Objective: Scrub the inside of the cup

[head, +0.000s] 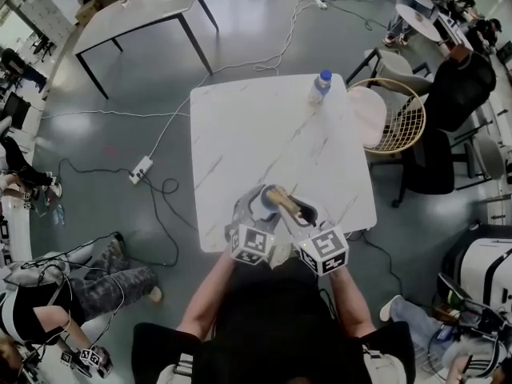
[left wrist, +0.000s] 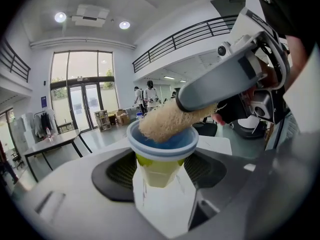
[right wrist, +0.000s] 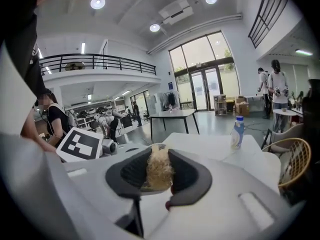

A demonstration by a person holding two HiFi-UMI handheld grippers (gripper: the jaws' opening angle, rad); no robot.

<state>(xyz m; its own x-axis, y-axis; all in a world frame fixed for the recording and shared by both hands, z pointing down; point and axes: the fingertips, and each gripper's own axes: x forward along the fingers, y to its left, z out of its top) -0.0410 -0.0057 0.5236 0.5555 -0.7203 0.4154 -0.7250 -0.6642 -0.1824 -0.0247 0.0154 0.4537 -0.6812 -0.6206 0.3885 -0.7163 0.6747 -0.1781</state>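
A cup [left wrist: 161, 151] with a blue rim and a yellow-green body sits between the jaws of my left gripper [left wrist: 160, 170], which is shut on it. A tan loofah scrubber [left wrist: 169, 120] pokes its end into the cup's mouth. My right gripper [right wrist: 159, 176] is shut on that loofah [right wrist: 159, 170]. In the head view both grippers, left [head: 254, 216] and right [head: 309, 221], meet above the near edge of the white marble table [head: 240, 142], with the cup [head: 263, 204] and the loofah [head: 282, 201] between them. The cup's inside bottom is hidden.
A plastic bottle with a blue cap [head: 319, 86] stands at the table's far right corner. A wicker chair [head: 396, 117] is beside that corner. Cables and a power strip [head: 141, 169] lie on the floor to the left. People sit around the room.
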